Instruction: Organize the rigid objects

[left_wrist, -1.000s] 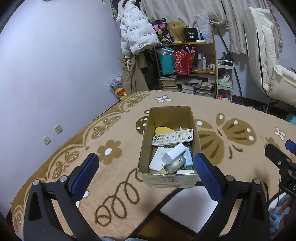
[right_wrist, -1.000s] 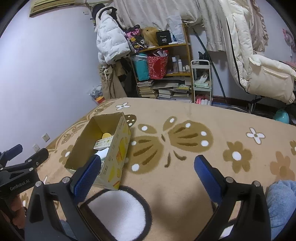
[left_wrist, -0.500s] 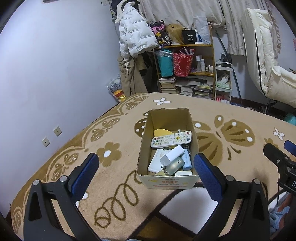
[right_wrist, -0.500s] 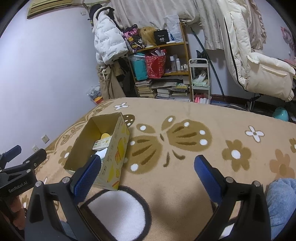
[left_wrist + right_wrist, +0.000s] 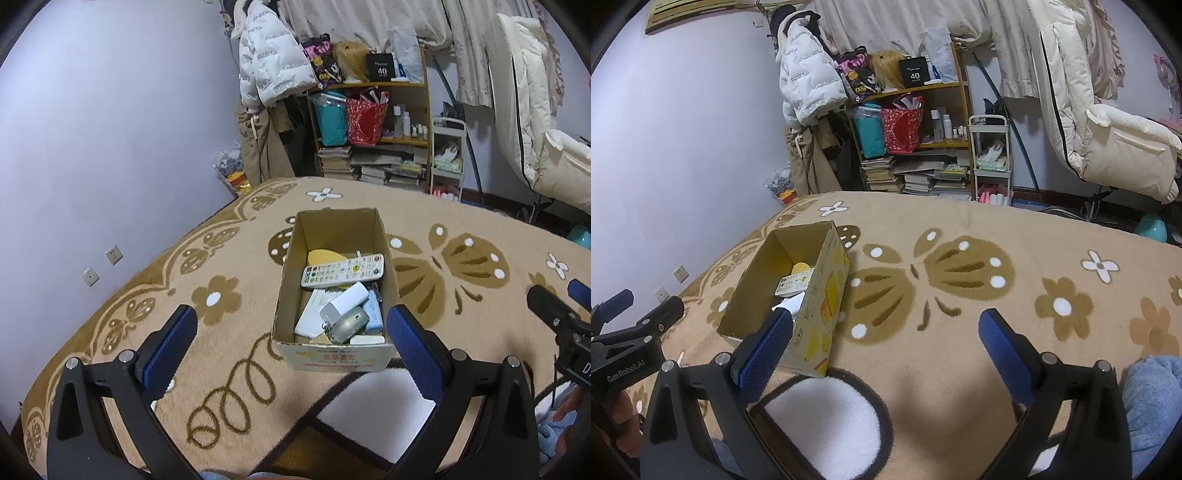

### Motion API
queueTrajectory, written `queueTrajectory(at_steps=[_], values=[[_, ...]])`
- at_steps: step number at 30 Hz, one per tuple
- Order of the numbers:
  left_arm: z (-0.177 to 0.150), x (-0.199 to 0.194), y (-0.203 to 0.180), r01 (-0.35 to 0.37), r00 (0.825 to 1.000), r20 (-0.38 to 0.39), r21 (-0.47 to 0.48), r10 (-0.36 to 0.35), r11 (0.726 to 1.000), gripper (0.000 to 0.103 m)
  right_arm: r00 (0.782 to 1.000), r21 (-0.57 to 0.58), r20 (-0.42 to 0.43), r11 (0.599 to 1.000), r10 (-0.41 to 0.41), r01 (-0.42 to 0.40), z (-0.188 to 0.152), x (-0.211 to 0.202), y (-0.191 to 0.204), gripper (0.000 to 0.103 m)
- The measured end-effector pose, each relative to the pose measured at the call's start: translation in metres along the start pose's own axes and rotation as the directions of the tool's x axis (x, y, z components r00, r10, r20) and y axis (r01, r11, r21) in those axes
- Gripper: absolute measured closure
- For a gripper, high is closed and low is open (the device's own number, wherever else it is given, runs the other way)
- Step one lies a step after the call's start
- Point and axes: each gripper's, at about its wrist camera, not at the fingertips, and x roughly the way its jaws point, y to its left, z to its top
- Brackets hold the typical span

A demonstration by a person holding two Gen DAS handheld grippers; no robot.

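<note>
Open brown cardboard box (image 5: 335,280) sits on the tan blanket with brown flower and butterfly pattern (image 5: 461,266), centre of the left wrist view, left of centre in the right wrist view (image 5: 798,295). Inside the box: white remote control with coloured buttons (image 5: 342,270) lying across the middle, yellow rounded piece (image 5: 325,256) at the far end, white rectangular charger block (image 5: 345,303) tilted over a silver oval mouse (image 5: 347,325), light blue tube (image 5: 373,314) at the right wall, flat white card (image 5: 314,314) on the left. Left gripper (image 5: 291,343) hovers just near of the box, blue-padded fingers (image 5: 168,349) spread wide, released, holding nothing. Right gripper (image 5: 882,343) is over the blanket to the right of the box, its fingers (image 5: 1006,347) also spread apart and empty; its left finger overlaps the box's near corner in view, contact unclear. Wooden shelf with books and bags (image 5: 923,140) stands far against the wall.
</note>
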Motion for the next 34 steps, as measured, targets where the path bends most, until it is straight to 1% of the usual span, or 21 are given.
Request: queueTrajectory(at_steps=[2, 25, 34], values=[[-0.0016, 0.0016, -0.0007, -0.013, 1.0, -0.006, 0.003, 0.013, 1.0, 0.001, 1.0, -0.001, -0.001, 1.0, 0.002, -0.002, -0.0002, 0.0001, -0.0007, 0.0], [-0.0001, 0.0013, -0.0039, 0.003, 1.0, -0.002, 0.007, -0.003, 1.0, 0.001, 1.0, 0.005, -0.001, 1.0, -0.003, 0.003, -0.001, 0.0007, -0.0048, 0.0], [-0.0014, 0.0017, -0.001, -0.003, 1.0, -0.011, -0.002, 0.003, 1.0, 0.001, 1.0, 0.006, -0.003, 1.0, -0.001, 0.001, -0.0005, 0.0006, -0.0066, 0.0]])
